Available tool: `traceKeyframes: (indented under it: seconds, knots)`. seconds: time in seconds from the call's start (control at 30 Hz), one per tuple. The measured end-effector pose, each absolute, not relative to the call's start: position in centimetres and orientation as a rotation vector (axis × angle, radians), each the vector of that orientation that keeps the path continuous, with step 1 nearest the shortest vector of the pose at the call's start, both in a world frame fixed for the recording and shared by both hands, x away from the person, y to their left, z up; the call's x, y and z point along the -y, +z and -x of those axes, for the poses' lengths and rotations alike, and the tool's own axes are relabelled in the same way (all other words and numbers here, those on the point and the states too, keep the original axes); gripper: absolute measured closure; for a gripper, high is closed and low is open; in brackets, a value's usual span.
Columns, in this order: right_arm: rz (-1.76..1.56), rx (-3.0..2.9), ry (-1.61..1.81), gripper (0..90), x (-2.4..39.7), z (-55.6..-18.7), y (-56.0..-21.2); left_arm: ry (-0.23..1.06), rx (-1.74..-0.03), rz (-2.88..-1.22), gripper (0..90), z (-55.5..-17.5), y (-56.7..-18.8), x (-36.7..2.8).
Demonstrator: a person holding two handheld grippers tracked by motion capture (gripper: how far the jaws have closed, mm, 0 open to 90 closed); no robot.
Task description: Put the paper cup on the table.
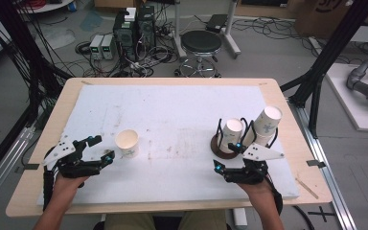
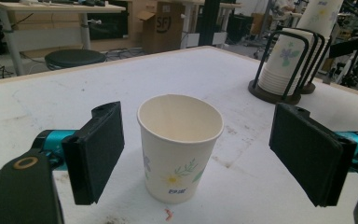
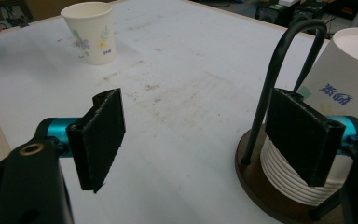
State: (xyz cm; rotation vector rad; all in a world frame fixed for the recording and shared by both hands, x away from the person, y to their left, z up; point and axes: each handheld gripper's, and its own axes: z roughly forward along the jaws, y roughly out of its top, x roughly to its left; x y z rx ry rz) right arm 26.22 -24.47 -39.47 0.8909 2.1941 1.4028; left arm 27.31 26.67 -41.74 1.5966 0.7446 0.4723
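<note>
Matt paper cup point(image 2: 180, 147), stained white foam board point(image 1: 172, 115), wooden table point(image 1: 52, 120)

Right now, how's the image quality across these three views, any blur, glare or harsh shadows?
High view: even overhead light, soft and grainy, the paper cup casting only a faint shadow on the white table. Left gripper view: cup sharp, background room softer, straight edges bowed by the wide lens. Right gripper view: the stacked cups near the lens are slightly blurred, no glare.

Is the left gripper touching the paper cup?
Apart. In the left gripper view, white table shows between each pad of the left gripper and the paper cup.
</note>
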Motion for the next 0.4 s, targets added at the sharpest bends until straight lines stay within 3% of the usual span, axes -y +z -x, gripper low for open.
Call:
traceKeyframes:
  seconds: [0.4]
  knots:
    - [-0.883, -2.198, 1.401, 21.0, 24.44, -26.12, -39.42, 0.478, -0.754, -1.587, 17.9, -27.4, -41.82, -26.78]
